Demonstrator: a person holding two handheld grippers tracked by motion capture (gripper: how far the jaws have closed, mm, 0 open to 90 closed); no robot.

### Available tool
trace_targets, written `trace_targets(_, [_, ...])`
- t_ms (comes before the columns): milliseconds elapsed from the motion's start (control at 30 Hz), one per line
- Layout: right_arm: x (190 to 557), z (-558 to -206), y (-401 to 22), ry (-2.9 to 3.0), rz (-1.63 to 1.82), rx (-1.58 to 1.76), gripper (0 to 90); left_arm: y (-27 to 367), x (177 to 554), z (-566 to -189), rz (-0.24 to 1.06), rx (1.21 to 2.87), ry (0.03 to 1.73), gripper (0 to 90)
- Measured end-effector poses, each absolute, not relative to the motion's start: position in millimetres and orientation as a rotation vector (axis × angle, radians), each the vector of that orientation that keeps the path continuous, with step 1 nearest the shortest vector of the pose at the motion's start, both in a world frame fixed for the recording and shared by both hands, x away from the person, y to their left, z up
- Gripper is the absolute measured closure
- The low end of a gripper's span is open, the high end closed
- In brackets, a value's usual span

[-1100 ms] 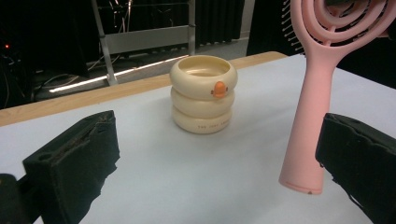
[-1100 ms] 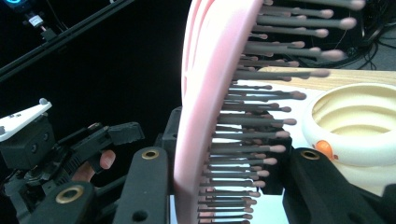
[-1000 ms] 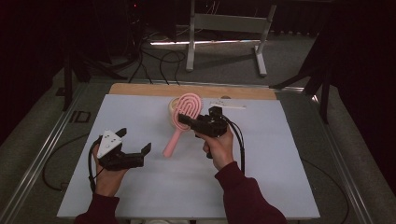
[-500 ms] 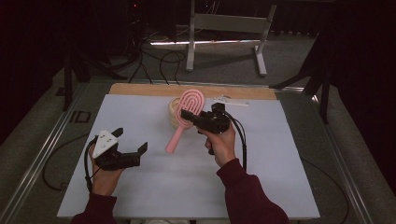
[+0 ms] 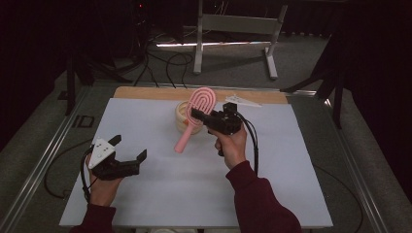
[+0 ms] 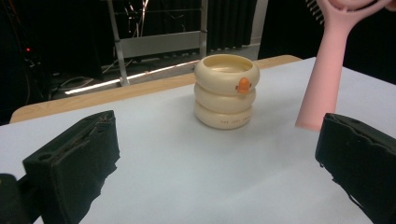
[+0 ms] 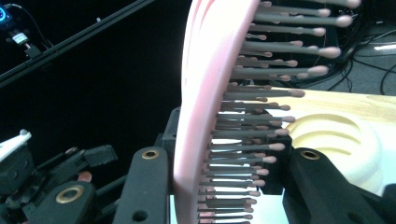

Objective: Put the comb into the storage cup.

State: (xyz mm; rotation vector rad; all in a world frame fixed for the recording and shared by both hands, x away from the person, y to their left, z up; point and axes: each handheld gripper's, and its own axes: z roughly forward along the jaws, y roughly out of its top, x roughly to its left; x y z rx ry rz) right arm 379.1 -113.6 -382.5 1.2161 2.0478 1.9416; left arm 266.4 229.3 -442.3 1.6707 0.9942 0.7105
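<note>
A pink hairbrush (image 5: 203,98) hangs tilted above the white table, head up and handle pointing down-left. My right gripper (image 5: 197,115) is shut on its head; in the right gripper view the jaws clamp the brush (image 7: 205,93) on both sides, bristles to the right. Just behind the brush stands a cream ringed cup (image 5: 183,116) with an orange duck mark. My left gripper (image 5: 129,147) rests at the front left, open and holding nothing. In its own view the left gripper (image 6: 219,163) faces the cup (image 6: 226,91), with the brush handle (image 6: 327,79) to the right.
A white sheet (image 5: 145,194) covers the table, with a wooden strip (image 5: 145,93) along its far edge. Beyond it stand a metal frame (image 5: 233,29) and floor cables (image 5: 160,58). Metal rails (image 5: 43,160) run along the table's sides.
The right gripper has lifted the brush a little, and the handle end sits higher above the sheet. The left gripper has drifted slightly to the left.
</note>
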Motion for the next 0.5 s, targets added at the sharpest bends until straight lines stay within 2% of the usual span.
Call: trace_targets(500, [387.6, -373.5, -116.3, 2.039, 1.926, 1.217, 63.8, 237.5, 253.2, -458.0, 0.736, 1.693, 0.975, 0.3])
